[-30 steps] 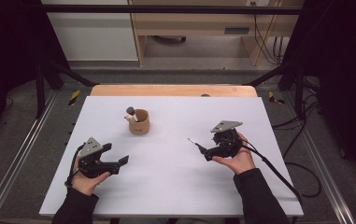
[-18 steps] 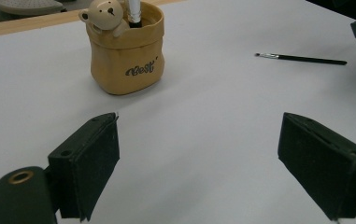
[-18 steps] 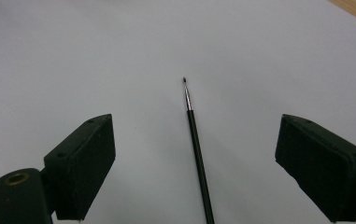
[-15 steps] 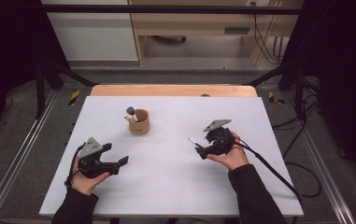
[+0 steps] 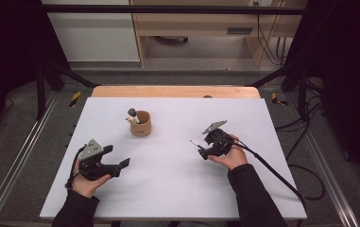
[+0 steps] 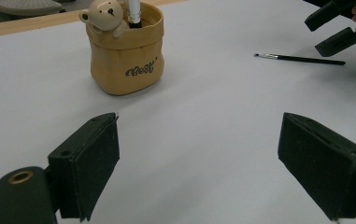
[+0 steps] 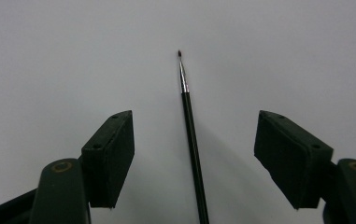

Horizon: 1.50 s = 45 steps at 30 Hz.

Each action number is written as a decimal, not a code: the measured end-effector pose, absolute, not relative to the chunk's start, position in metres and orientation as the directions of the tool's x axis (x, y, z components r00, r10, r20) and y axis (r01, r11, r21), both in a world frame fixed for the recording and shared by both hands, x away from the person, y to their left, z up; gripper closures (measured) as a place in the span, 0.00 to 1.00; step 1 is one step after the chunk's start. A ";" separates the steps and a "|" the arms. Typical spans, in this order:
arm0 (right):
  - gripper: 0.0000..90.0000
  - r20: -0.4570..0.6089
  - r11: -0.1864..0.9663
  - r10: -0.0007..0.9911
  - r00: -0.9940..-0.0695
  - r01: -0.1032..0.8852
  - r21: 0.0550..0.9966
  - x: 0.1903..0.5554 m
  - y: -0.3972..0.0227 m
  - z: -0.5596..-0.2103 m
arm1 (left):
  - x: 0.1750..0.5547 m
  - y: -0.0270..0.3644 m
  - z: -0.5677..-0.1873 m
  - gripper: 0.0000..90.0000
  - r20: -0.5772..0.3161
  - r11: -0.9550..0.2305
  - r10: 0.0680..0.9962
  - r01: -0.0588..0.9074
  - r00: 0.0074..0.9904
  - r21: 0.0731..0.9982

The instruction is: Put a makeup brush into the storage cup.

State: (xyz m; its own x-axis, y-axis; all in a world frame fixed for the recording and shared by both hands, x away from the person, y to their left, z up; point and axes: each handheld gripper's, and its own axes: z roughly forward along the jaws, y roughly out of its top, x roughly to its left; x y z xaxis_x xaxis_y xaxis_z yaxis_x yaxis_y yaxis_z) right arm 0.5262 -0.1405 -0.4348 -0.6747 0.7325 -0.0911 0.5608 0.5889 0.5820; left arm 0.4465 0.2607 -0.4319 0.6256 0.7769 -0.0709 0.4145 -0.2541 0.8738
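Note:
A thin black paintbrush (image 7: 183,81) lies flat on the white table (image 5: 168,189), its tip pointing away from my right gripper (image 7: 193,126). That gripper is low over the handle with one jaw on each side. Its jaws have just been closing, but the pads are clear of the brush. In the high view the right gripper (image 5: 202,150) is right of centre, and the brush (image 5: 194,142) pokes out to its left. A tan cup (image 6: 128,51) with a bear figure (image 6: 103,14) and another brush (image 6: 133,11) stands farther back. My left gripper (image 6: 199,172) rests open and holds nothing.
A wooden strip (image 5: 175,91) runs along the table's far edge. The right gripper's cable (image 5: 272,170) trails off over the right side. Metal frame rails (image 5: 21,151) flank the table. From the left gripper view, the right gripper (image 6: 337,30) is at the far right.
My right gripper has moved left and down onto the paintbrush, and its jaws stand narrower. The left hand and the cup have stayed put.

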 end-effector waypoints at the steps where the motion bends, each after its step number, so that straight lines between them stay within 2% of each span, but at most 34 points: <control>1: 0.36 -0.093 0.596 0.730 -0.677 0.565 0.571 0.527 -0.140 -0.436 | 0.446 0.261 -0.432 0.14 -0.072 -0.254 0.777 0.415 0.626 0.874; 7: 0.47 -0.093 0.618 0.719 -0.688 0.573 0.539 0.532 -0.139 -0.443 | 0.446 0.260 -0.431 0.14 -0.074 -0.251 0.775 0.413 0.628 0.875; 15: 0.69 -0.079 0.625 0.713 -0.696 0.580 0.523 0.537 -0.139 -0.449 | 0.446 0.259 -0.431 0.14 -0.073 -0.255 0.771 0.412 0.633 0.875; 25: 0.86 -0.076 0.640 0.706 -0.705 0.587 0.496 0.540 -0.139 -0.454 | 0.446 0.260 -0.432 0.14 -0.073 -0.256 0.771 0.413 0.632 0.874; 35: 0.94 -0.059 0.649 0.694 -0.718 0.588 0.482 0.542 -0.140 -0.457 | 0.447 0.260 -0.432 0.15 -0.073 -0.257 0.772 0.414 0.632 0.873; 45: 0.95 -0.033 0.662 0.664 -0.747 0.567 0.490 0.541 -0.140 -0.457 | 0.447 0.259 -0.432 0.15 -0.075 -0.253 0.772 0.414 0.631 0.874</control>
State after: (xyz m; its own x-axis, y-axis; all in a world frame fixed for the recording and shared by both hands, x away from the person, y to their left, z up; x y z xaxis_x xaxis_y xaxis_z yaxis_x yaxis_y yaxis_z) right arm 0.5411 -0.1405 -0.4569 -0.7473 0.6637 -0.0330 0.5665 0.6623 0.4904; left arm 0.4465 0.2593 -0.4321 0.6308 0.7723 -0.0752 0.4140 -0.2530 0.8744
